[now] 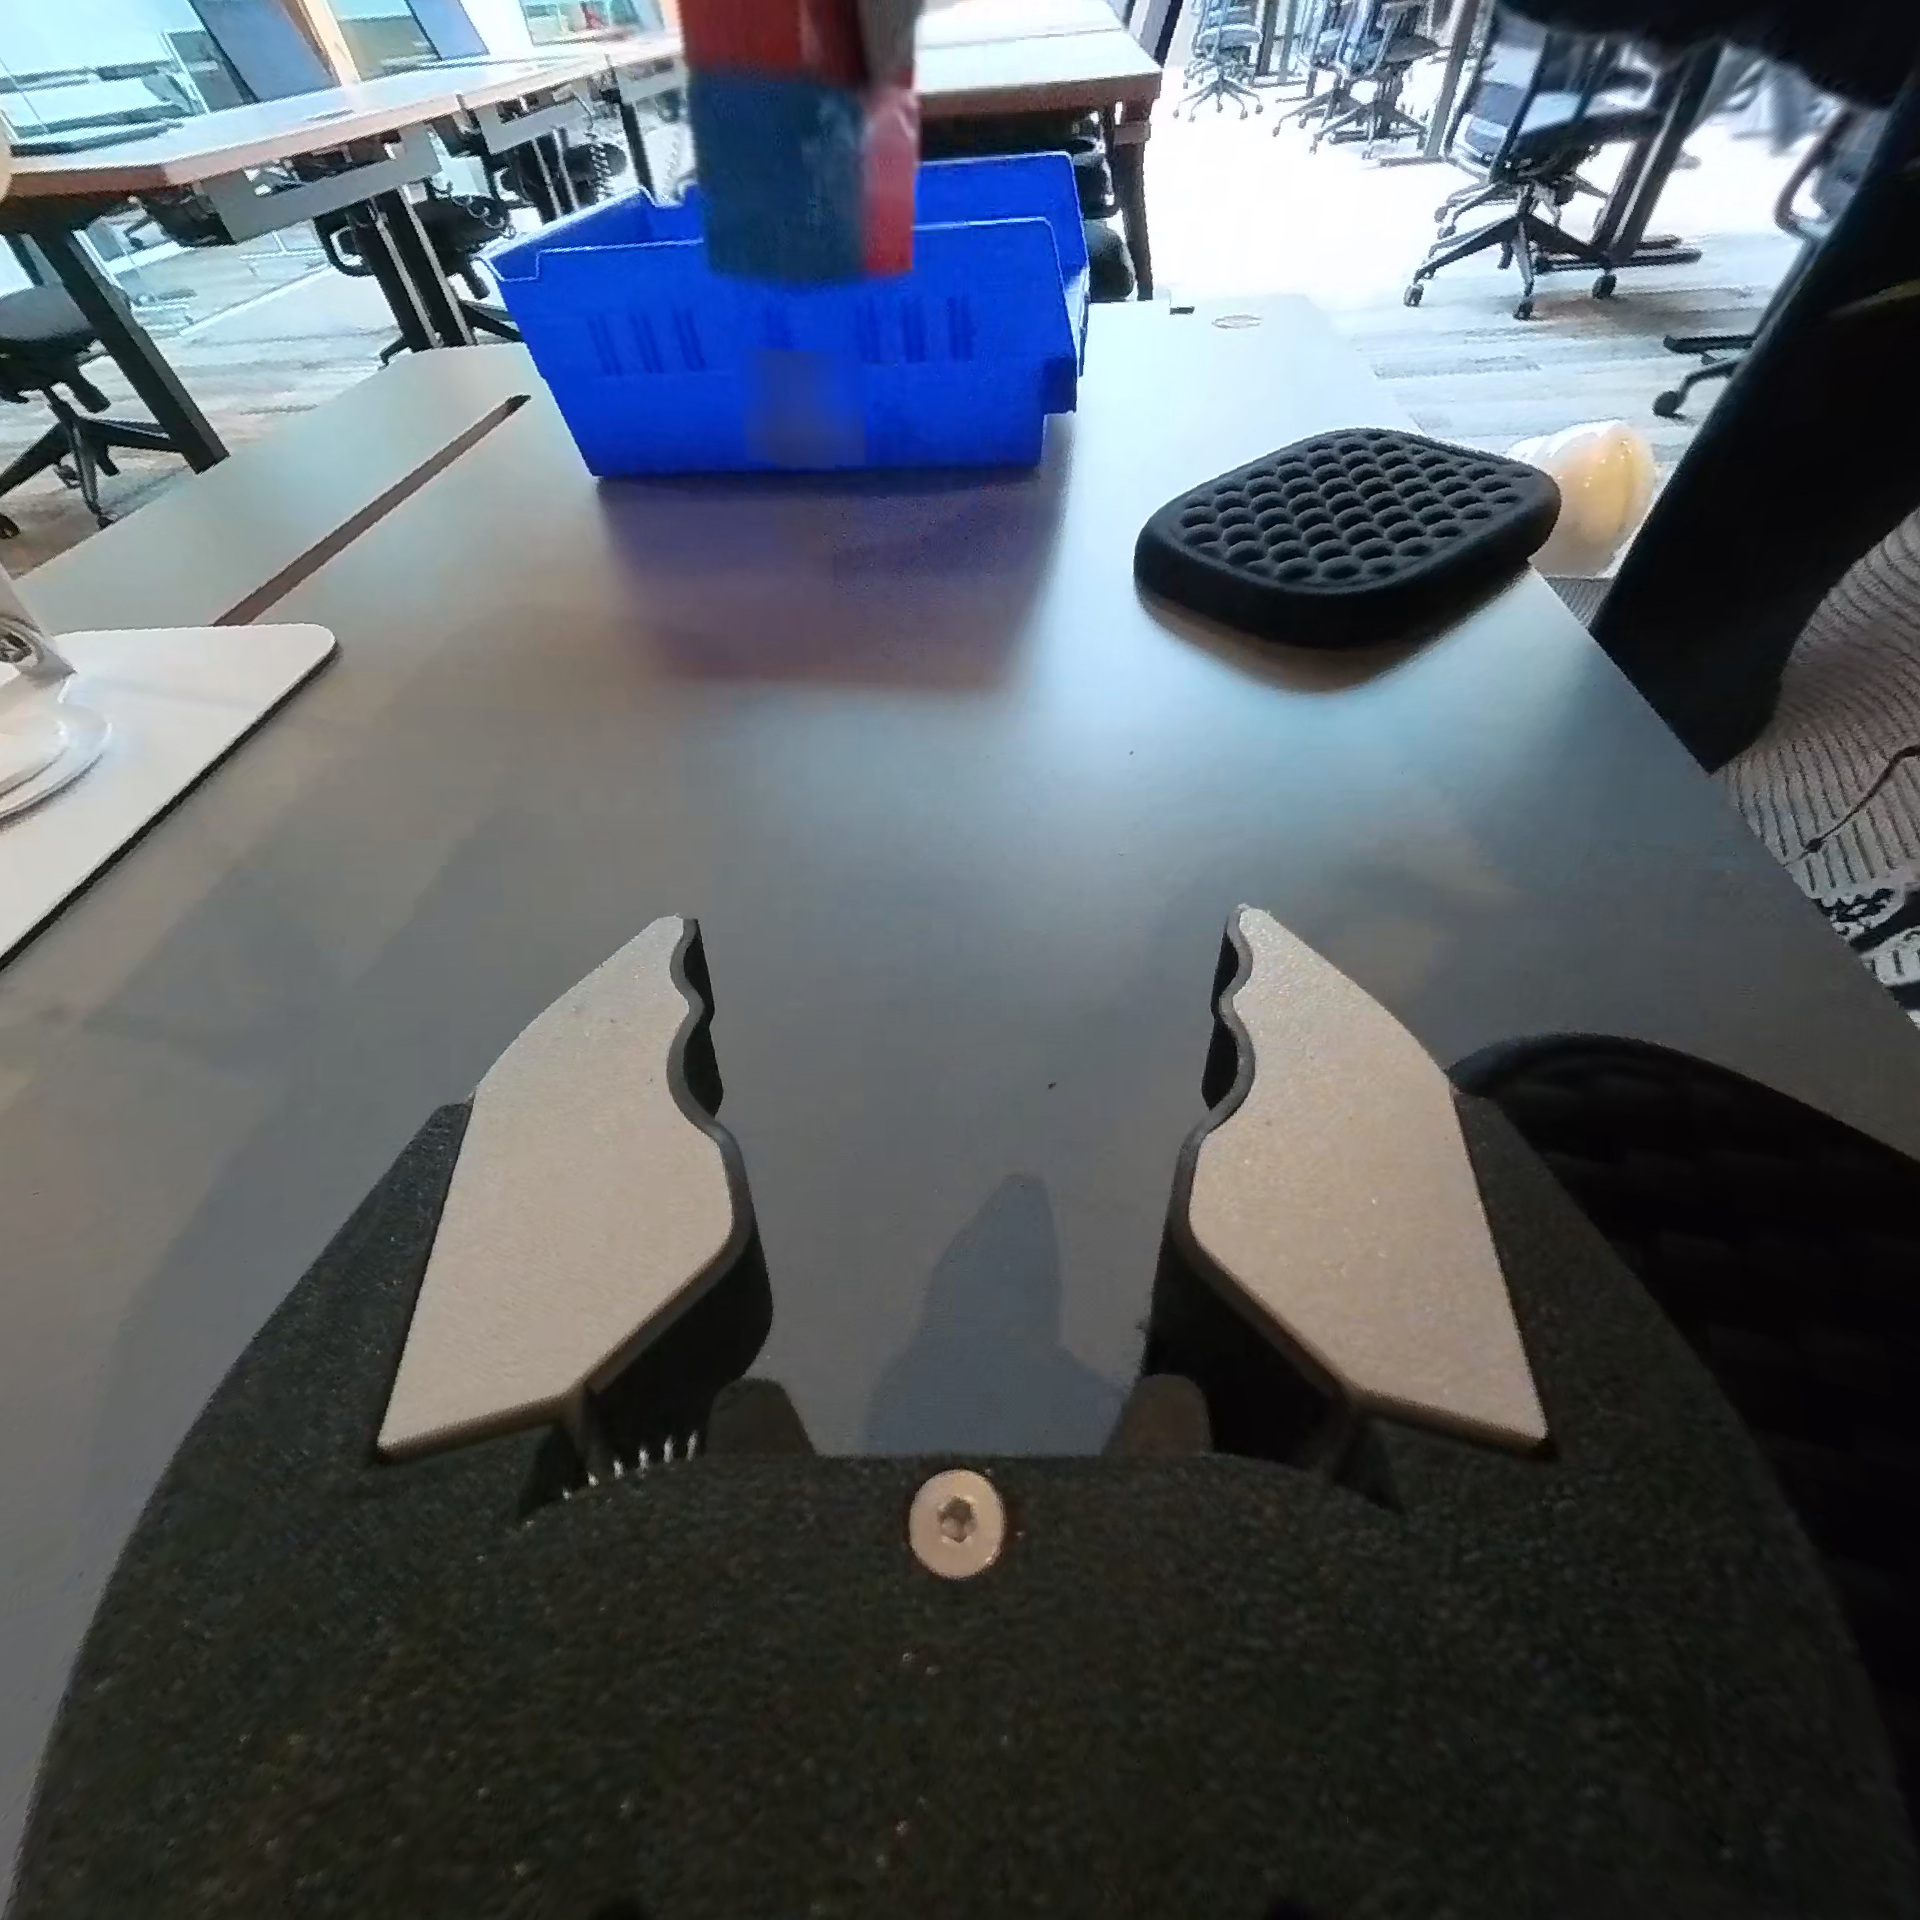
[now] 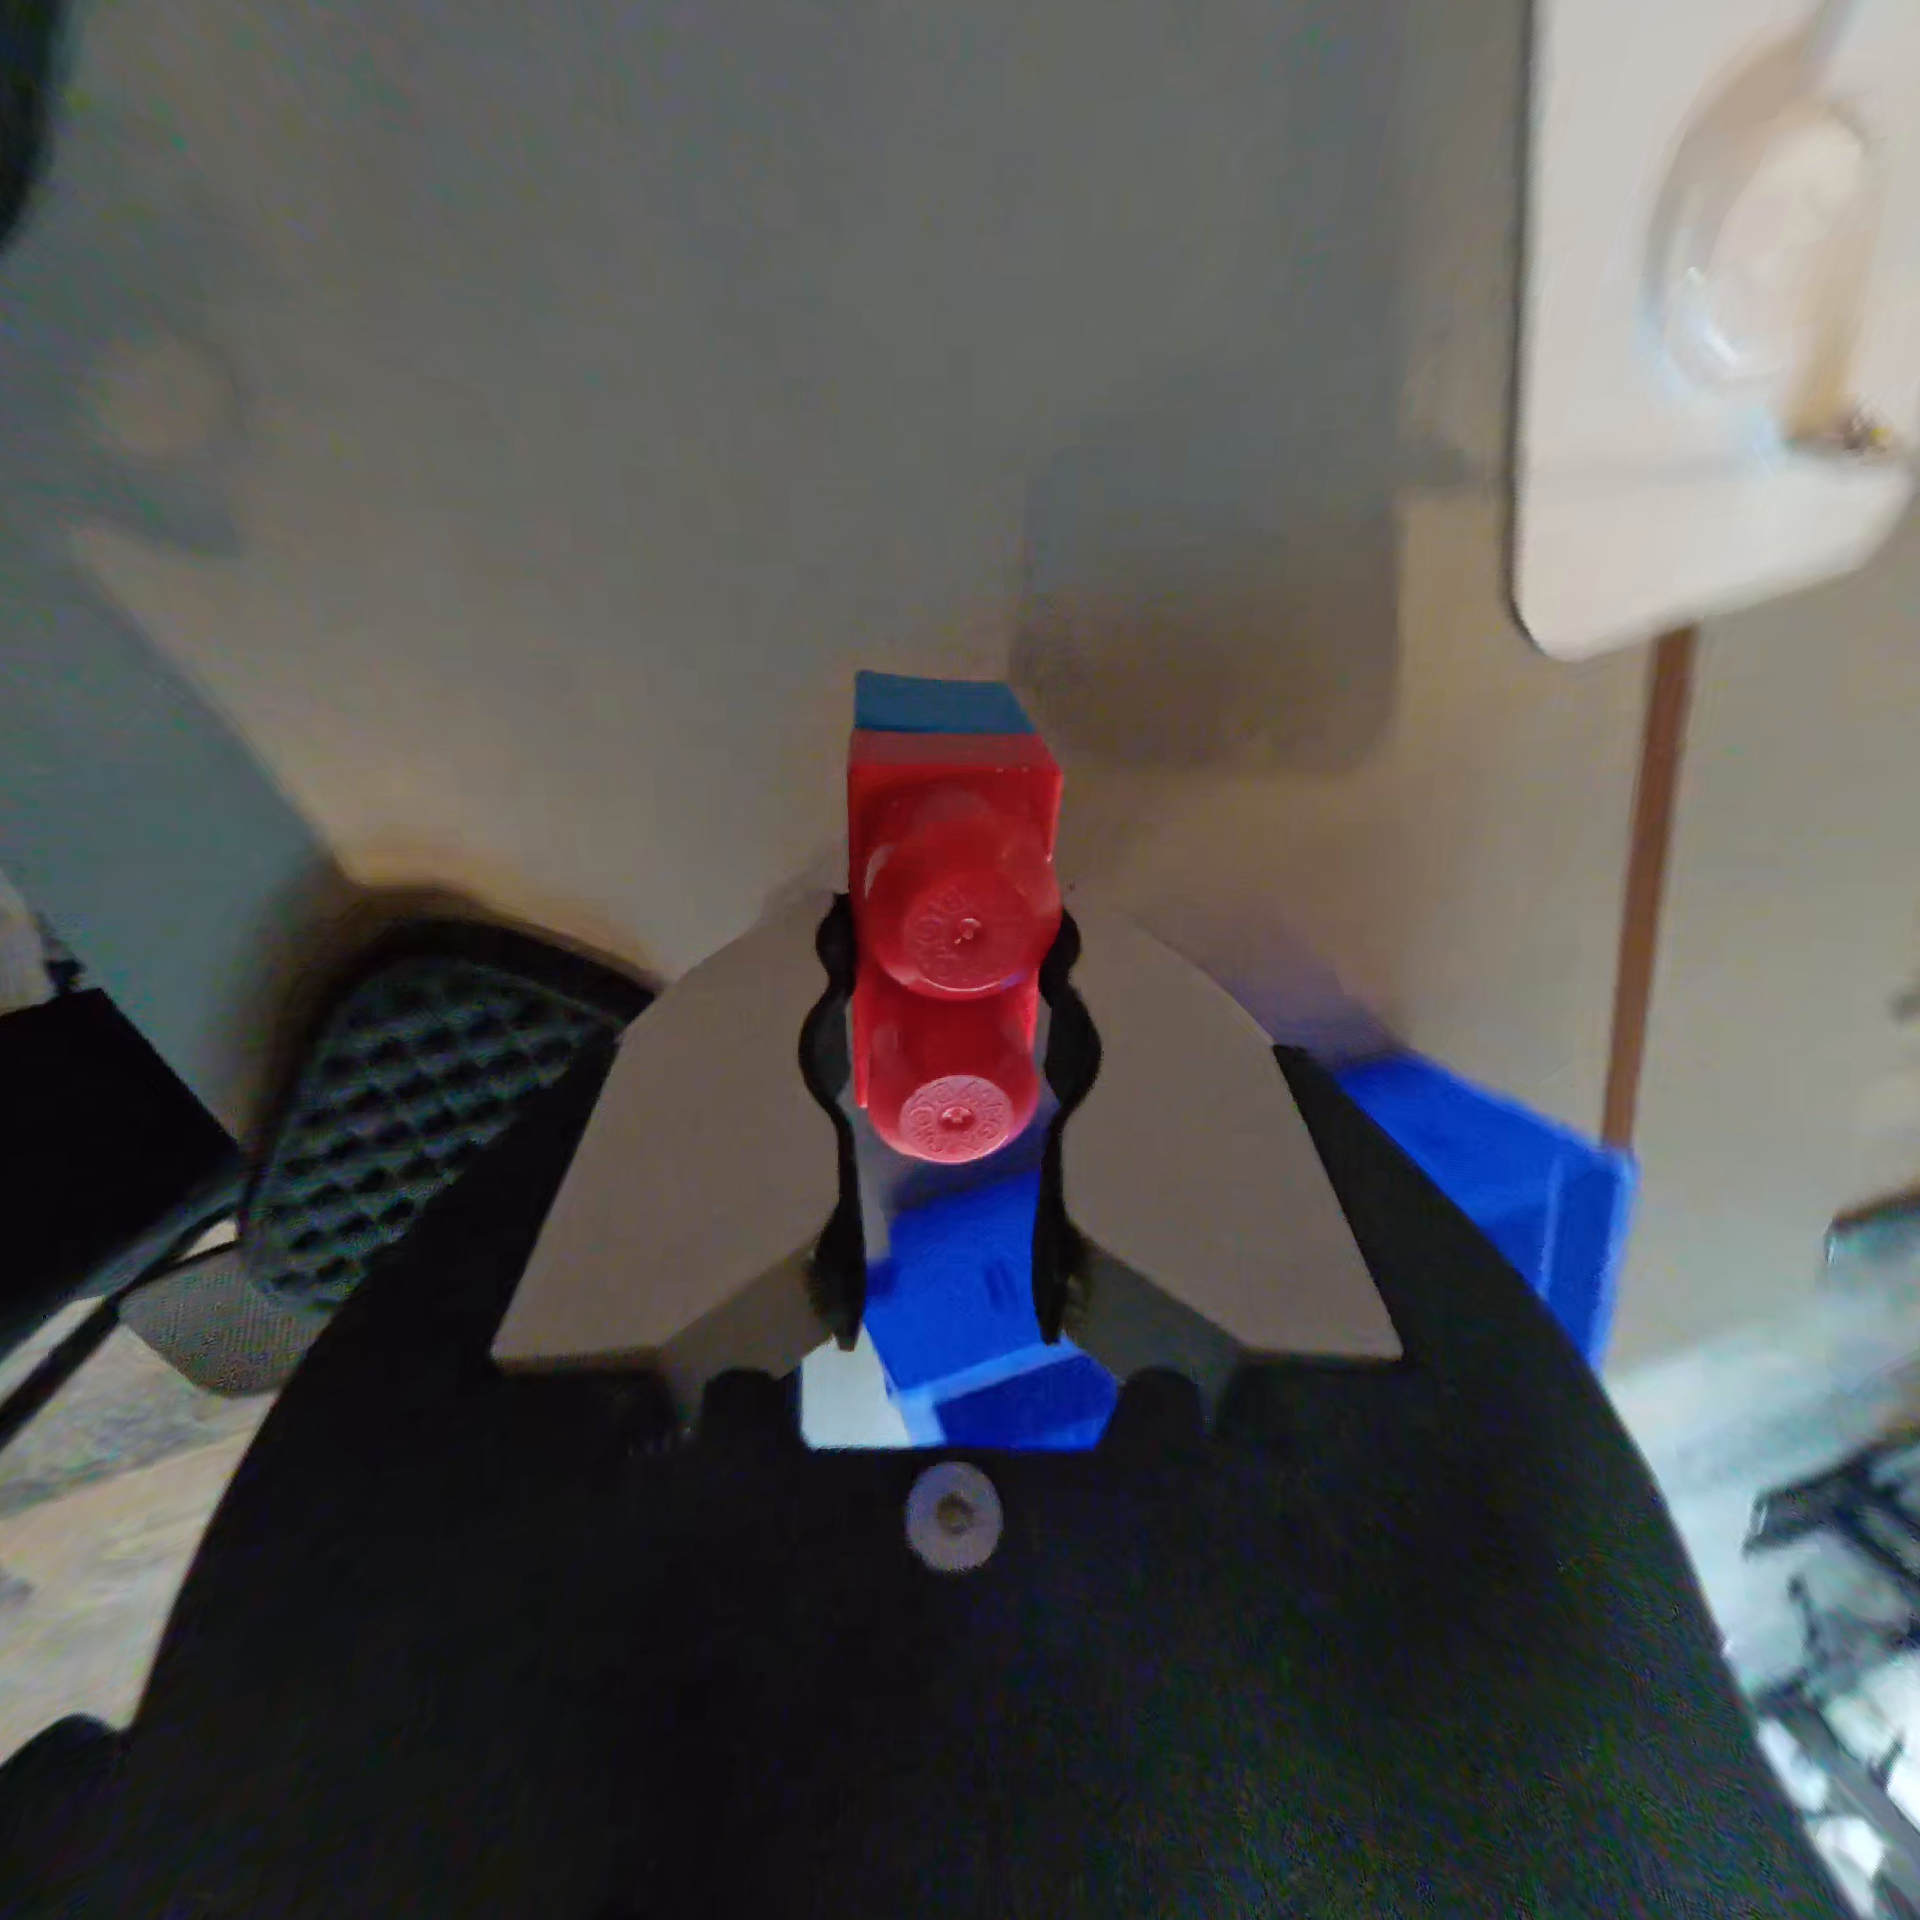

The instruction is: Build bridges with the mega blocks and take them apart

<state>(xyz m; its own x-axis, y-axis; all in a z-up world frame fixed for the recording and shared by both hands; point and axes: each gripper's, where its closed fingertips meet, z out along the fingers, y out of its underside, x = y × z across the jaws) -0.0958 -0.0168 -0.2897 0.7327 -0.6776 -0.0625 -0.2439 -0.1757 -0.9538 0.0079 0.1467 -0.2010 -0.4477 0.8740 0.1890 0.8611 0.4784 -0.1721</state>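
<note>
My right gripper [image 2: 951, 935] is shut on a red mega block [image 2: 951, 831] with two round studs facing the camera; a blue block [image 2: 935, 701] is stuck to its far end. It hangs above the table, pointing down. In the left wrist view the same stack shows blurred and high up, red block [image 1: 774, 36] above blue block [image 1: 784, 177], in front of the blue bin [image 1: 810, 343]. My left gripper [image 1: 961, 935] is open and empty, low over the dark table [image 1: 831, 831] near its front.
A black honeycomb pad [image 1: 1351, 530] lies at the table's right; it also shows in the right wrist view [image 2: 405, 1122]. A white monitor base [image 1: 156, 727] stands at the left. The blue bin [image 2: 1455, 1195] sits under the right gripper. Office chairs and desks stand beyond. Across from one pair of fingers to the other is roughly 20 cm.
</note>
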